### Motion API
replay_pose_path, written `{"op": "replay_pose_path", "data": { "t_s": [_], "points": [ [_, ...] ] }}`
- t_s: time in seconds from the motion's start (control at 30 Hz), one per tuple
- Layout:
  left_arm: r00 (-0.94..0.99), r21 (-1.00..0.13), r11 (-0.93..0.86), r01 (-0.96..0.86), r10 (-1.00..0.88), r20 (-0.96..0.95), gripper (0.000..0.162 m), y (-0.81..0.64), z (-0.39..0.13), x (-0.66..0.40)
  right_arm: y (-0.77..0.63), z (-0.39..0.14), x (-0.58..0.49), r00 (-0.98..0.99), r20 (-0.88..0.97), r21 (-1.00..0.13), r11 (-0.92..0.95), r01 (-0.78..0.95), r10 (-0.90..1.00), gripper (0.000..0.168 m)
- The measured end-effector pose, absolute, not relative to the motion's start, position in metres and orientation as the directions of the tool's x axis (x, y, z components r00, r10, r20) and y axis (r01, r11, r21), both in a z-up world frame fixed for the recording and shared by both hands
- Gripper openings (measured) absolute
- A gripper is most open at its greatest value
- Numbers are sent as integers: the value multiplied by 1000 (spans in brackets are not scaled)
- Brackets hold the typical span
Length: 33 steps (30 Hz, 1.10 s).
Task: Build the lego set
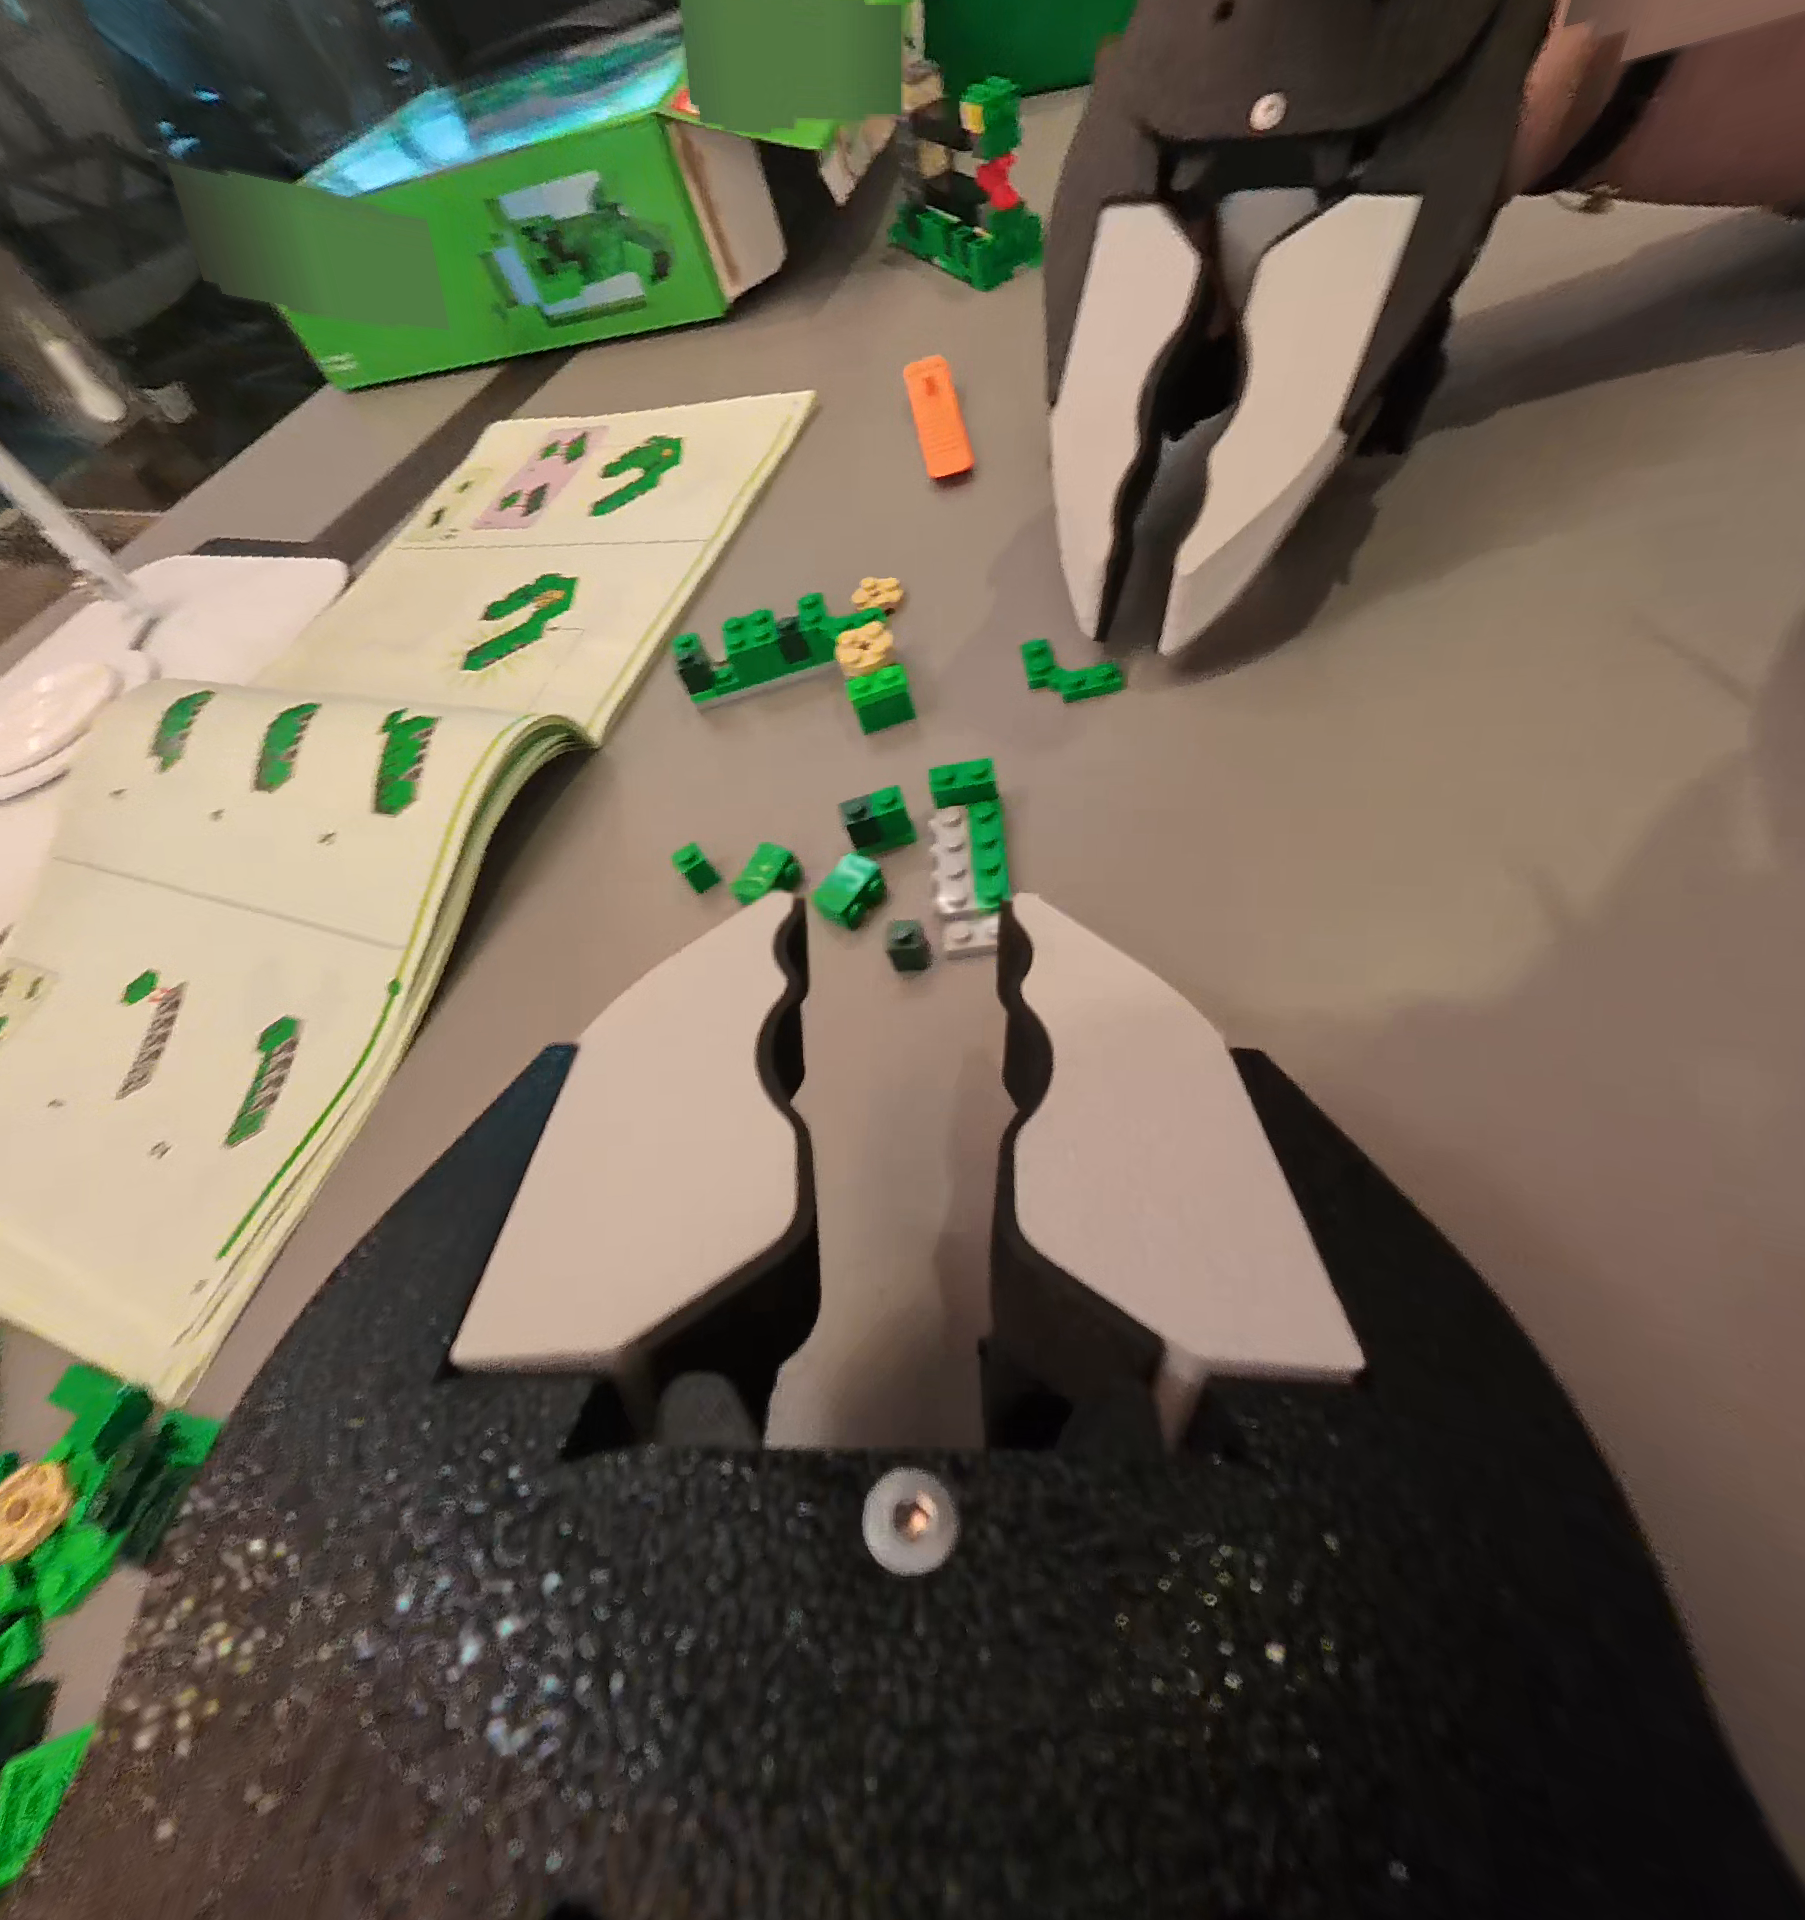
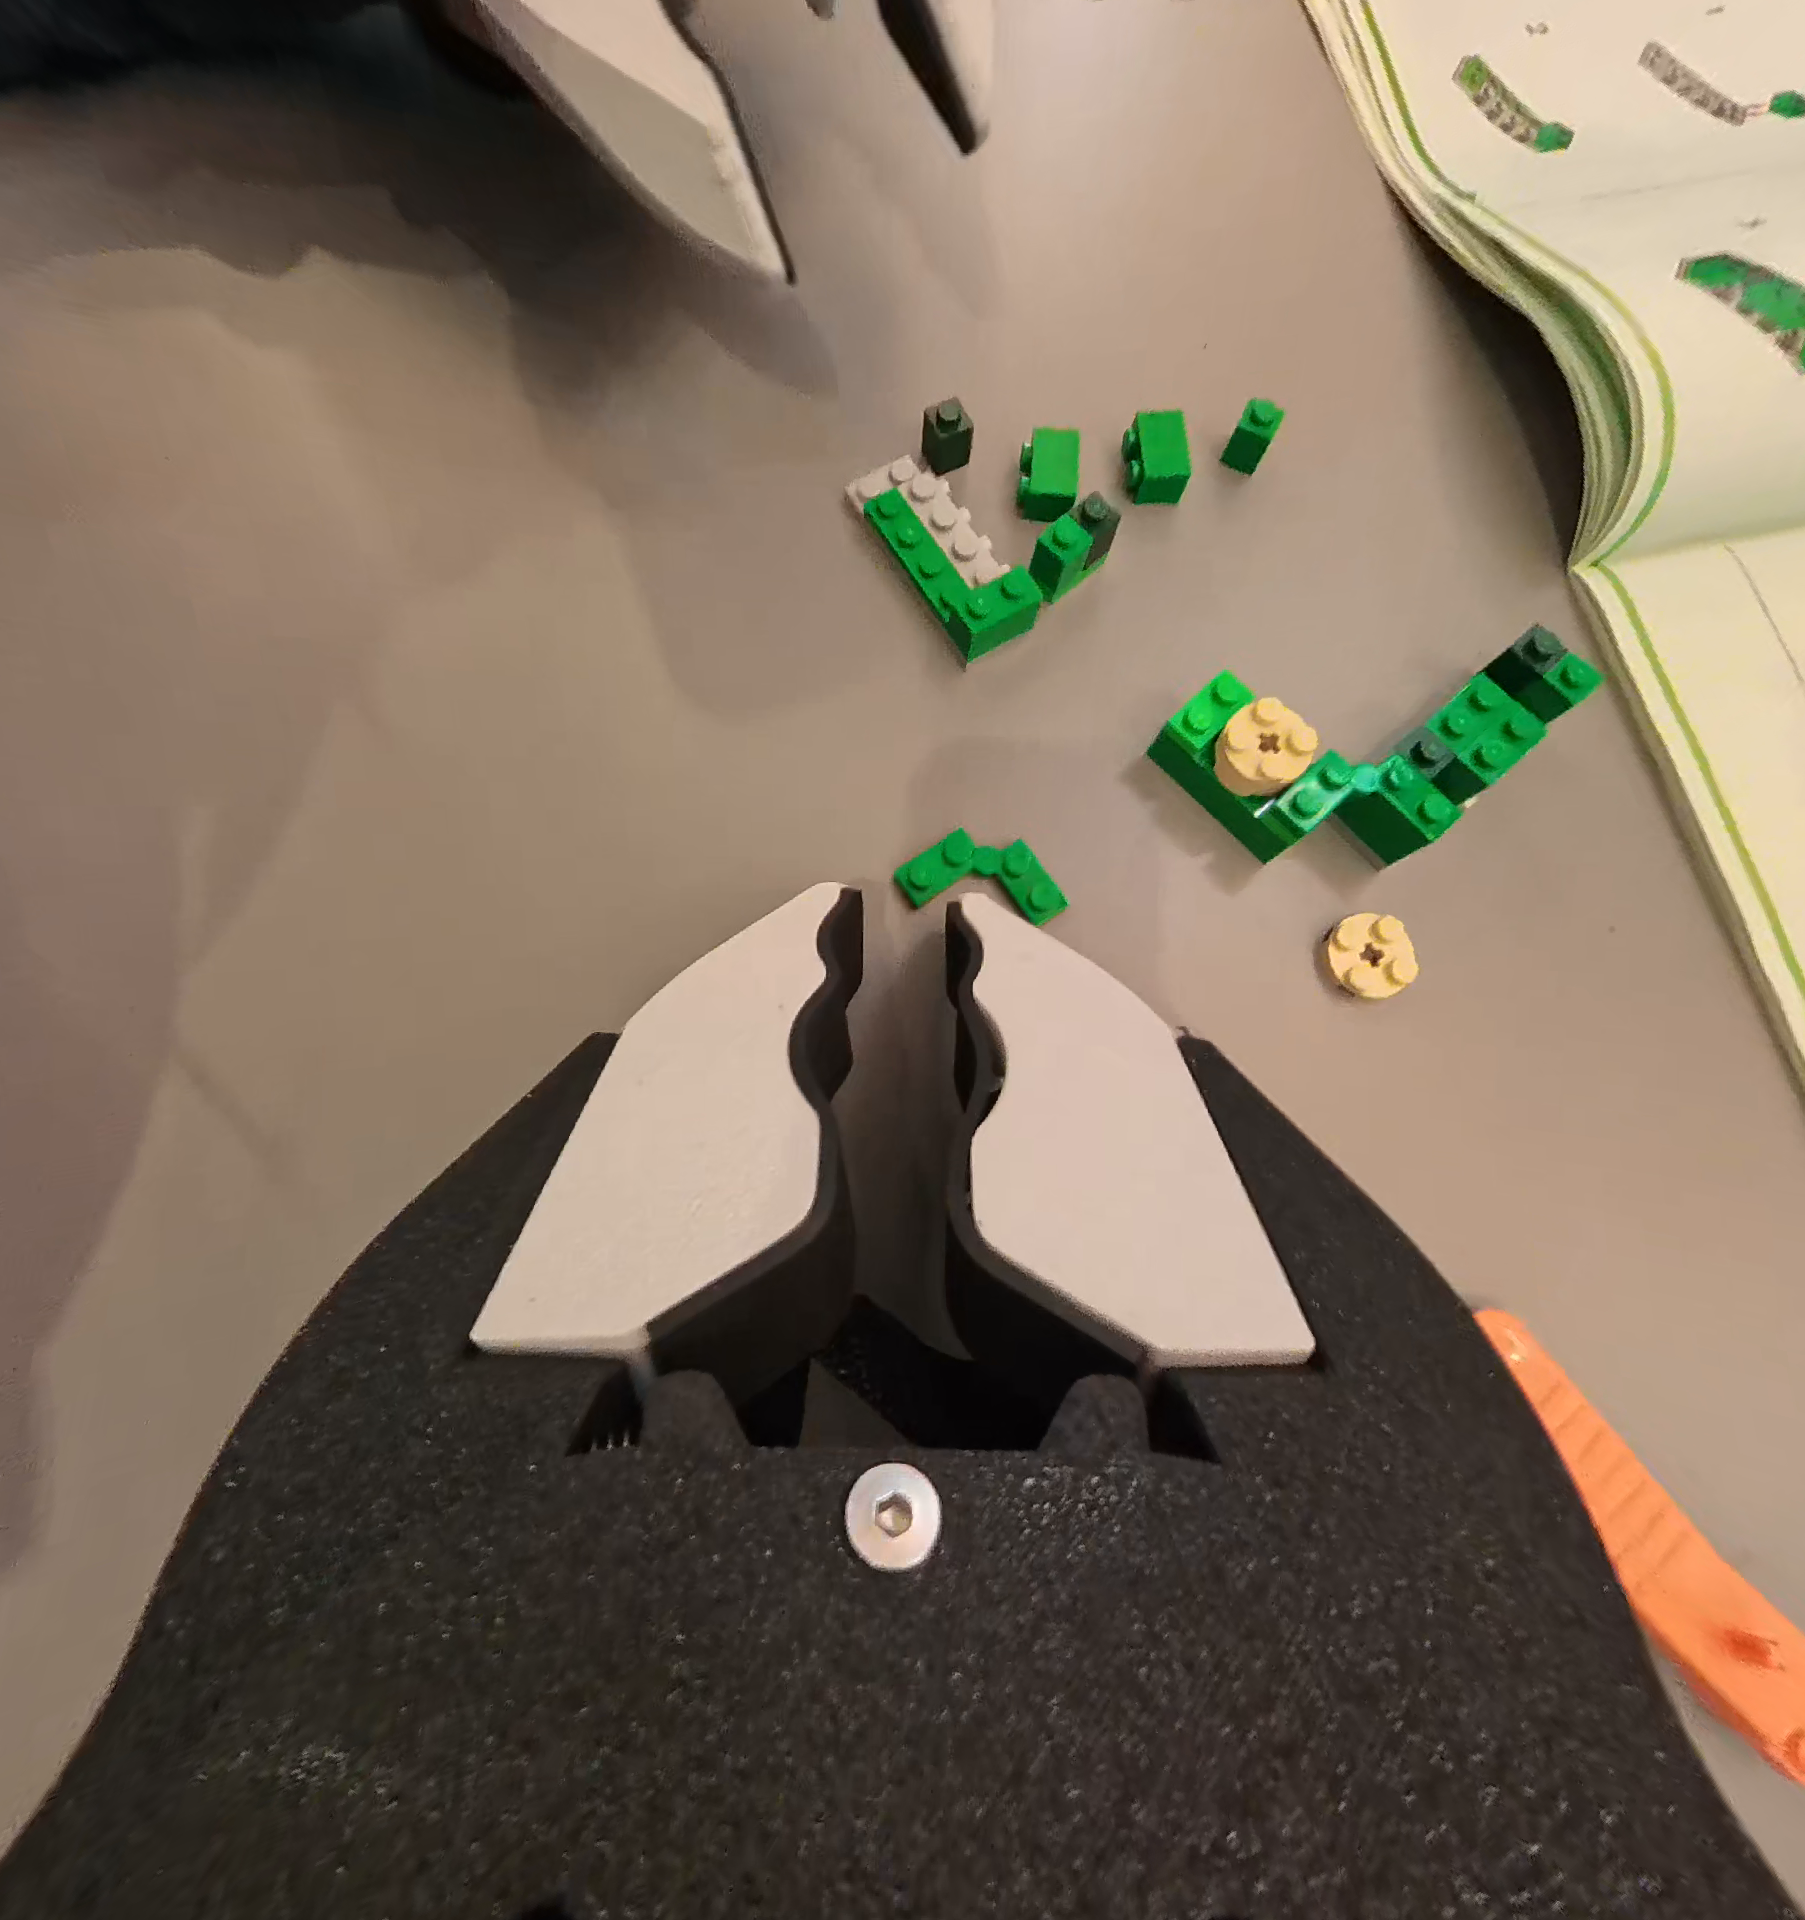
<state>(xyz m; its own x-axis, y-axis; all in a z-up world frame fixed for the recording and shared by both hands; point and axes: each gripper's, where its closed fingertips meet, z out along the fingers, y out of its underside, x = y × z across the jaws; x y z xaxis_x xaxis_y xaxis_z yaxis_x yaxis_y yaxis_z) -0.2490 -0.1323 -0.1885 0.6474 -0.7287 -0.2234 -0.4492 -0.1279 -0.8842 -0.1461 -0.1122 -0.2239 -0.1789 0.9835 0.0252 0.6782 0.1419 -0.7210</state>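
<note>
Build looks partway through, judged from what lies on the grey worktop [image 1: 1397, 935]; several sub-assemblies stand finished or half finished, many bricks loose

Done so far, by the look of it: a small green model on a base [image 1: 965, 223] at the far edge beside the green box [image 1: 524, 260]; a stepped green wall piece [image 2: 1397, 769] near the open instruction booklet [image 1: 358, 831], with a tan round brick [image 2: 1267, 743] seated on it; a grey plate edged with green plates [image 2: 939, 551] in an L shape; a further green cluster [image 1: 15, 1558] with a tan round, at the near left corner, blurred

Left to do: a second tan round [image 2: 1373, 956] lies loose on the worktop; a bent green plate piece [image 2: 981, 873] lies alone just ahead of the right tongs [image 2: 903, 899]; several single green and dark green bricks [image 2: 1152, 452] are scattered between the L-shaped piece and the booklet, none joined to anything; orange brick separator [image 1: 937, 416] lies apart from the bricks

Left tongs [image 1: 903, 914]: tips apart, nothing between them, hovering just short of the grey plate and a dark green single brick [image 1: 908, 943]; right tongs: tips narrowly apart, empty, pointing down at the bent green plate piece, close to it, contact not certain

Judgement: neither tool holds a part, so this reads as a pause between placements; the sub-assemblies are not yet merged
</note>
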Motion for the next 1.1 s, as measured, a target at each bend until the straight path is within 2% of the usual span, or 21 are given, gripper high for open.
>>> {"op": "replay_pose_path", "data": {
  "t_s": [0.37, 0.53, 0.63, 0.7, 0.83, 1.0, 1.1],
  "points": [
    [704, -888, -100, -449, -651, -283, 30, -124, -184, -266, -85, -208, -150, -102, 181, -799, 207, 564, 978, 14],
    [706, -874, -96, -477, -634, -316, 27, -122, -186, -268, -38, -189, -136, 130, 347, -826, 237, 511, 929, 14],
    [710, -870, -95, -483, -624, -326, 26, -120, -186, -270, -17, -171, -126, 287, 339, -883, 198, 425, 896, 13],
    [710, -872, -95, -481, -625, -324, 26, -120, -186, -270, -14, -171, -125, 313, 302, -899, 160, 408, 901, 12],
    [710, -873, -96, -479, -627, -320, 25, -120, -186, -270, -27, -179, -133, 241, 295, -888, 171, 428, 925, 10],
    [697, -866, -96, -491, -639, -325, 25, -121, -188, -268, -81, -184, -162, -36, 274, -868, 263, 421, 961, 9],
    [683, -860, -89, -503, -650, -333, 25, -122, -189, -266, -98, -185, -178, -196, 355, -805, 405, 433, 914, 9]
  ]
}}
